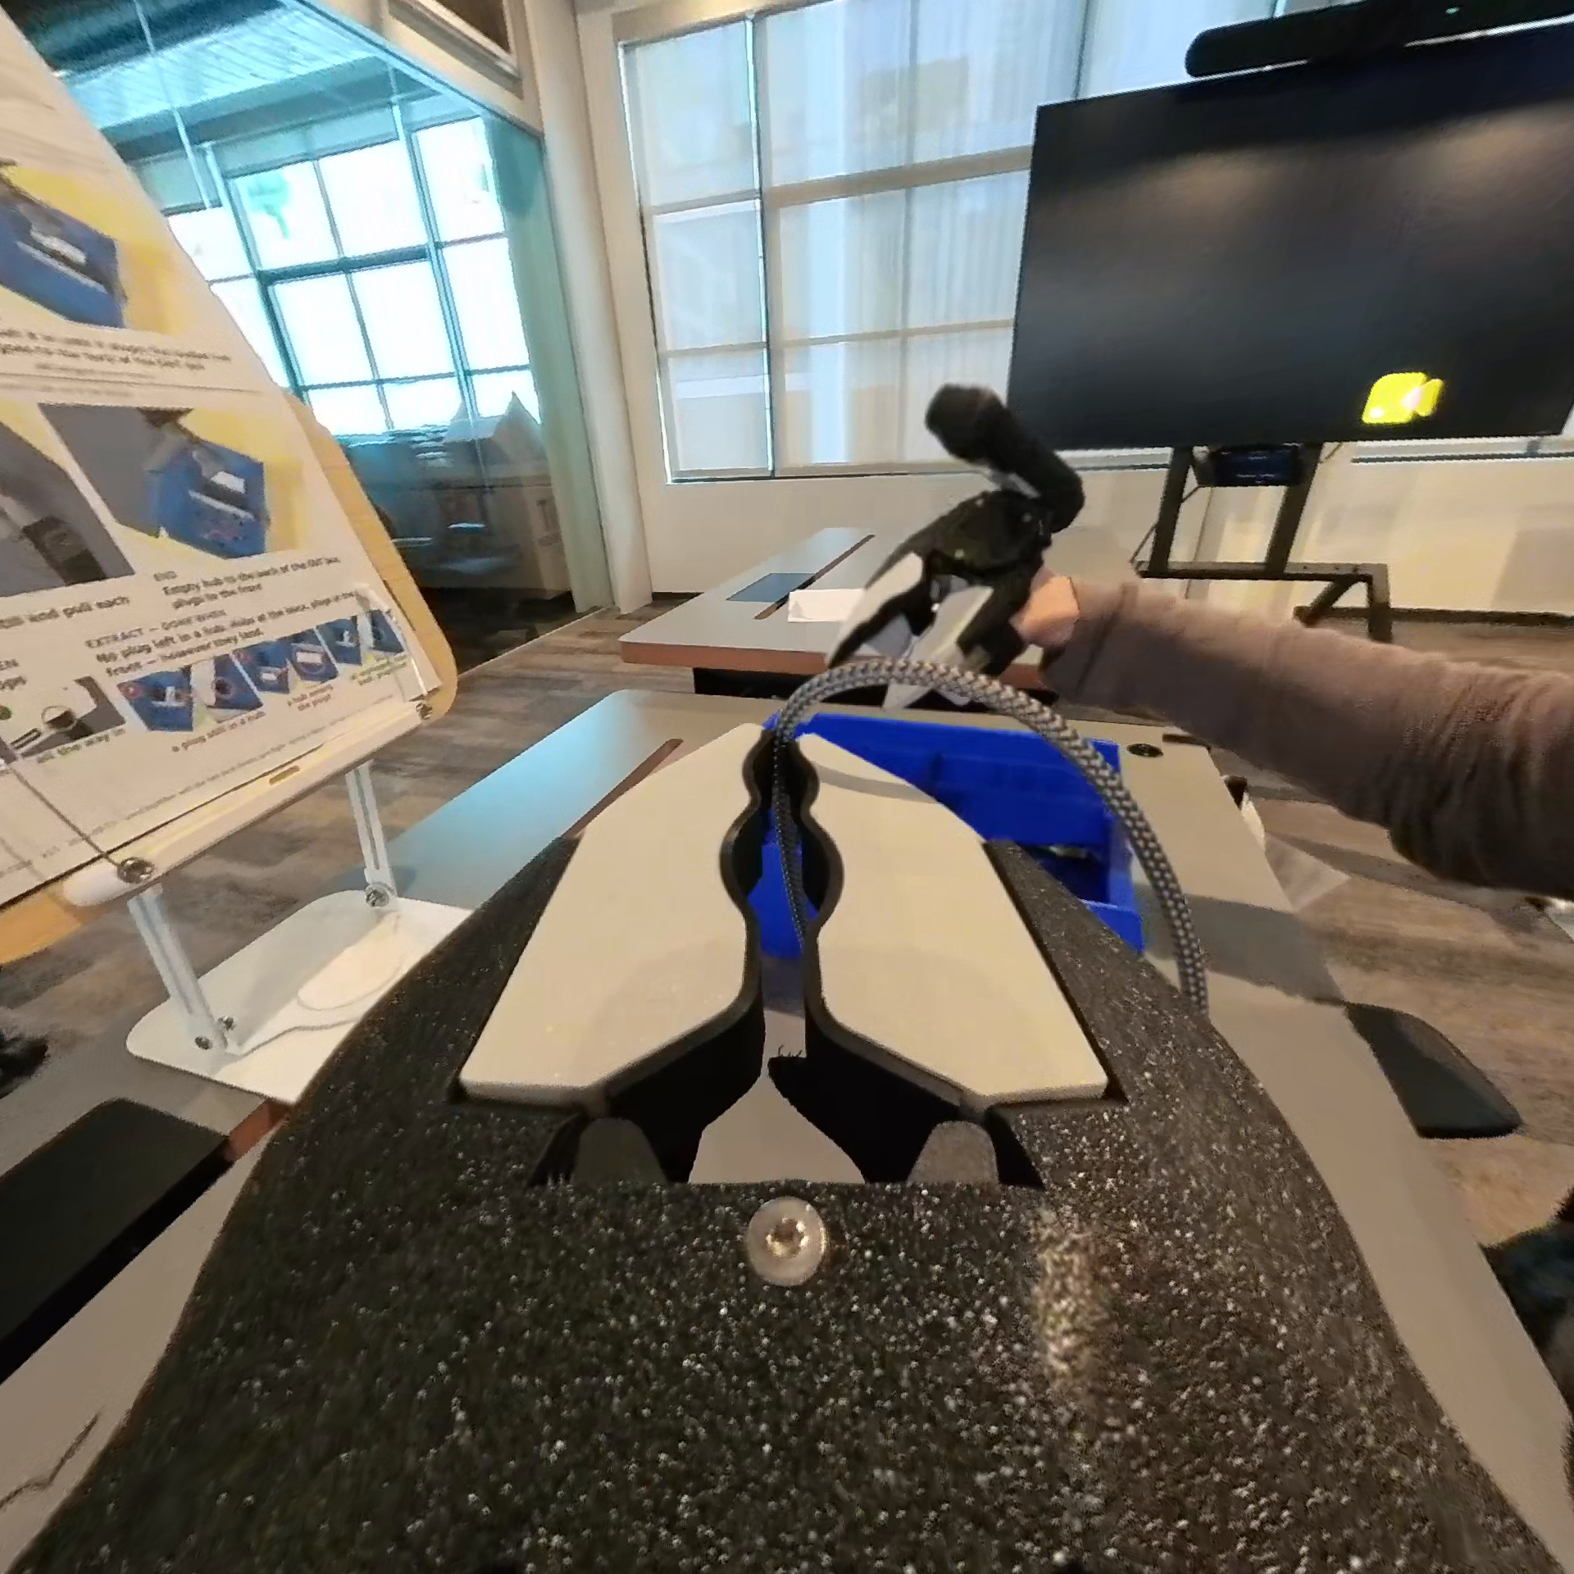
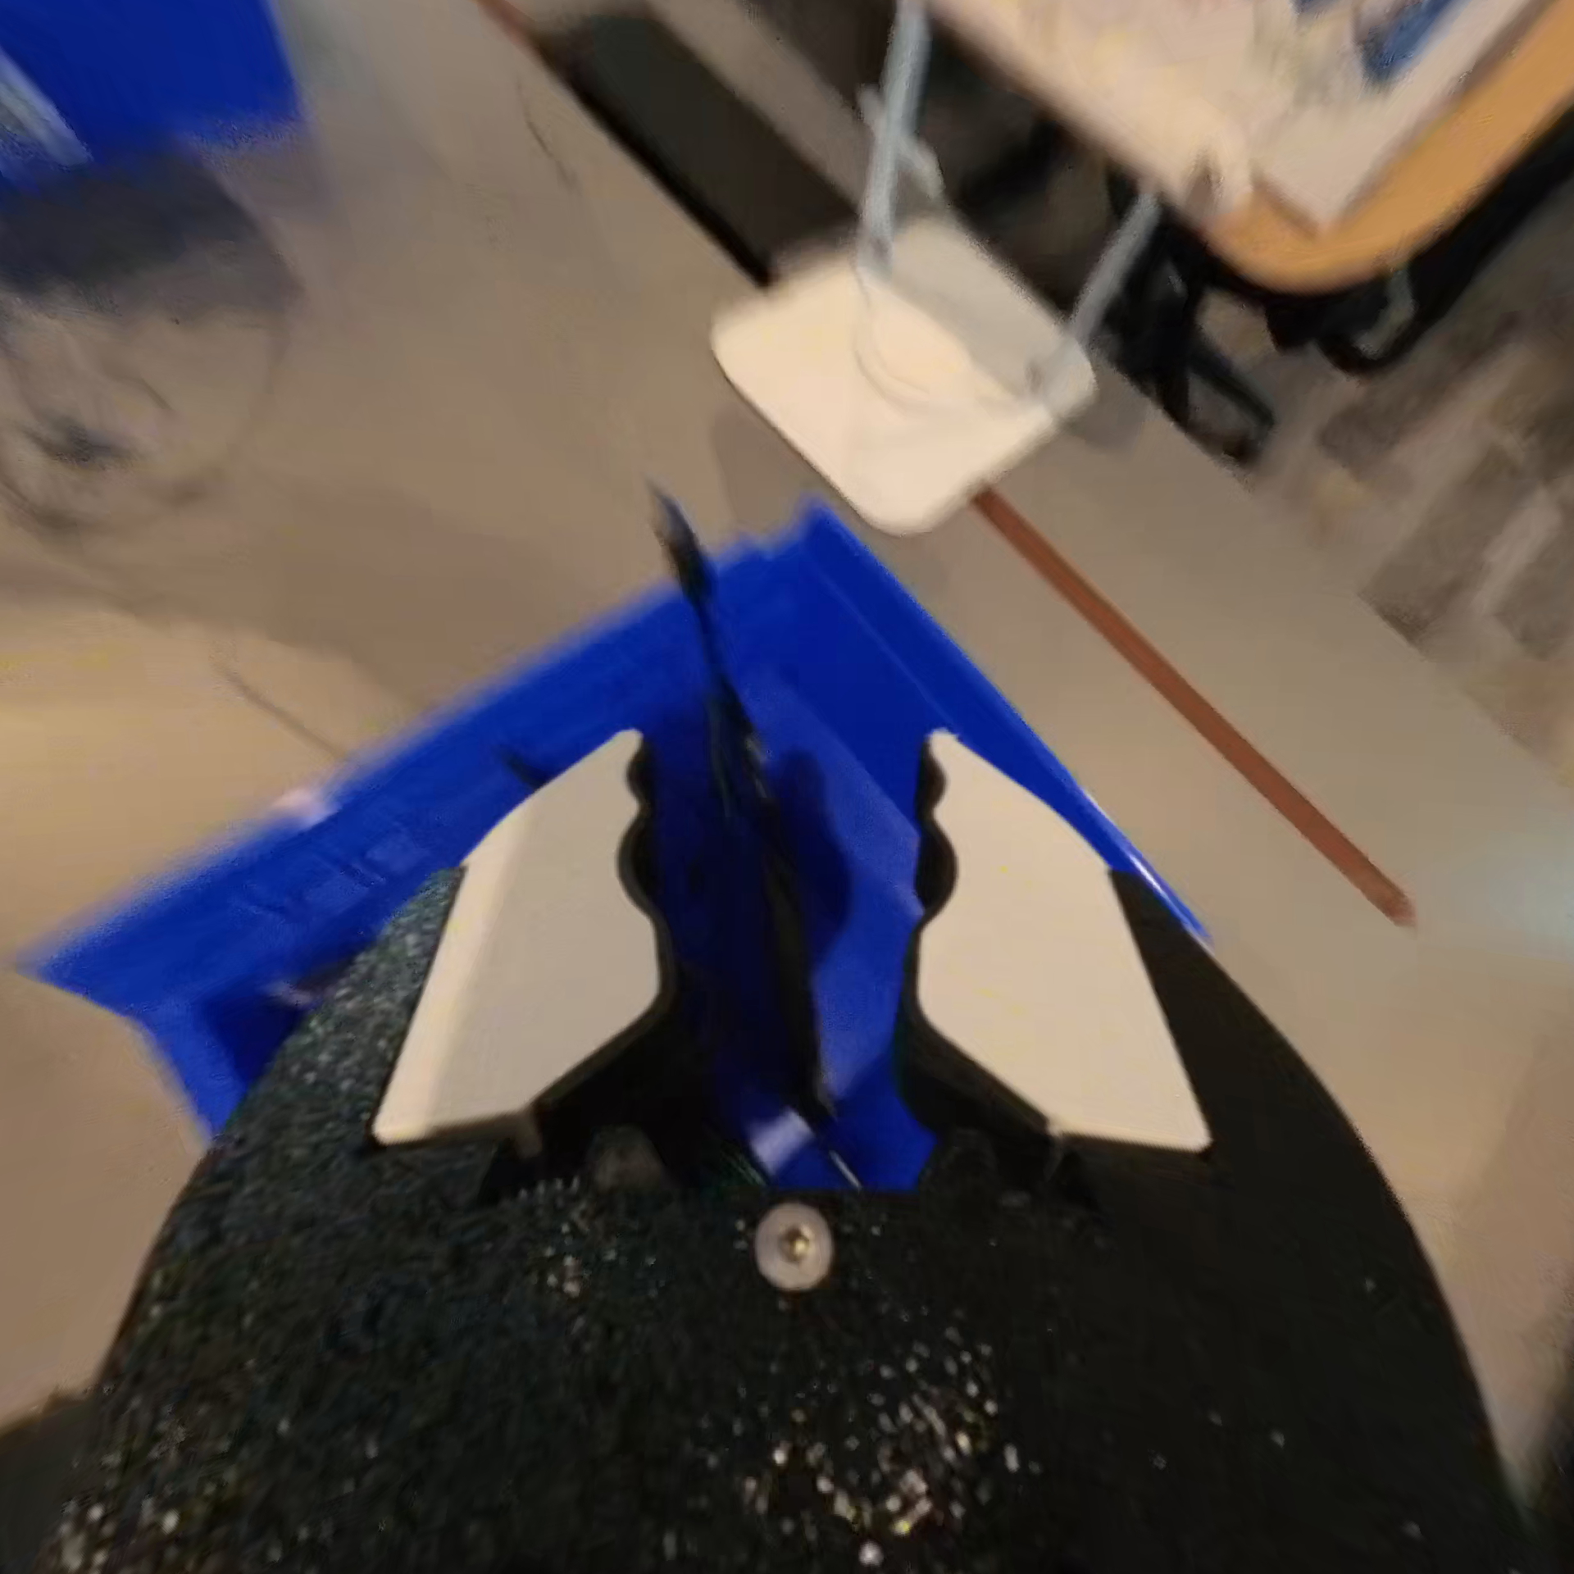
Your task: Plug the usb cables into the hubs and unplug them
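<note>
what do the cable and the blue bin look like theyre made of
Cable: braided fabric sheath, judging by its grey-and-black woven speckle; it looks matte and bends in a soft arc. Blue bin: probably rigid plastic, with a uniform saturated colour, crisp straight walls and a slight sheen, possibly 3D printed or moulded.

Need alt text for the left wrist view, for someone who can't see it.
The left tongs are shut on a braided grey cable that arches right, above a blue bin on a grey table. Beyond, the right tongs reach in over the bin. An instruction board stands at left.
</note>
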Motion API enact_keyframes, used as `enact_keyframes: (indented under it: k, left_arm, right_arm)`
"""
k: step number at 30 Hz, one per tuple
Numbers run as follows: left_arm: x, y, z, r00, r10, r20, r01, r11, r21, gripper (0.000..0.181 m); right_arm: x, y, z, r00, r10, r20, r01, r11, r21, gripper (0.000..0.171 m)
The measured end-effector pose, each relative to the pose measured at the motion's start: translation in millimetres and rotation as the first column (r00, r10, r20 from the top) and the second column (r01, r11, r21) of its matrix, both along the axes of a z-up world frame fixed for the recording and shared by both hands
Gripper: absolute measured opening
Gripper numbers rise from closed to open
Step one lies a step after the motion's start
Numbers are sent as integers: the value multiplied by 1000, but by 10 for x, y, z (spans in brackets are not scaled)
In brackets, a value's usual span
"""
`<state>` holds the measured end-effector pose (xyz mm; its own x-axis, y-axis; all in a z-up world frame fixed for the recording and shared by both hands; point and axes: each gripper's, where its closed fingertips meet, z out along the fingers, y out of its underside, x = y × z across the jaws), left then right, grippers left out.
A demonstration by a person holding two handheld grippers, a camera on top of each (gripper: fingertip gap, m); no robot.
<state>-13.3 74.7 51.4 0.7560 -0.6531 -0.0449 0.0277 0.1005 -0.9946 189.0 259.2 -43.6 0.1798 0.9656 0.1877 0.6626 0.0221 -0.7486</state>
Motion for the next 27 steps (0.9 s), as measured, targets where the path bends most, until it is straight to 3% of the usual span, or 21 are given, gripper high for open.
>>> enact_keyframes:
  k: [1, 3, 6, 9, 12, 15, 17, 19, 20, 23, 27]
  left_arm:
    - [19, -32, 17, 1000, -21, -6, 21, 1000, 15, 3]
    - [28, -76, 47, 999, -35, -14, 36, 999, 32, 3]
    - [22, -131, 105, 999, -35, -21, 36, 997, 63, 3]
    - [-3, -169, 150, 999, -4, -45, 8, 996, 88, 3]
    - [16, -229, 175, 997, -12, -70, 20, 994, 107, 3]
    - [37, -261, 167, 997, -33, -76, 41, 994, 101, 3]
    - [49, -276, 162, 996, -54, -72, 60, 994, 95, 3]
    - [45, -301, 164, 995, -72, -66, 78, 993, 89, 4]
    - [36, -317, 170, 995, -82, -62, 87, 993, 85, 4]
    - [1, -358, 170, 993, -108, -56, 112, 992, 64, 8]
    - [-36, -446, 220, 989, -144, -38, 146, 988, 45, 54]
  right_arm:
    - [-172, -210, 172, 993, 57, -105, -63, 997, -54, 64]
    - [-550, -794, 466, 934, 218, -284, -259, 959, -114, 74]
    - [-1118, -1656, 501, 860, 347, -374, -441, 874, -203, 113]
    - [-1600, -2261, 159, 874, 348, -340, -452, 839, -303, 128]
    - [-1932, -2460, -88, 882, 298, -364, -410, 867, -284, 132]
    - [-2112, -2495, -186, 868, 269, -418, -406, 868, -286, 110]
    - [-2176, -2488, -168, 845, 238, -479, -418, 852, -314, 74]
    - [-2168, -2458, -144, 833, 235, -502, -426, 850, -309, 17]
    - [-2147, -2447, -127, 828, 246, -503, -433, 851, -297, 3]
    - [-2079, -2394, -85, 848, 279, -450, -425, 865, -265, 2]
    - [-1946, -2252, 217, 859, 297, -417, -404, 894, -195, 2]
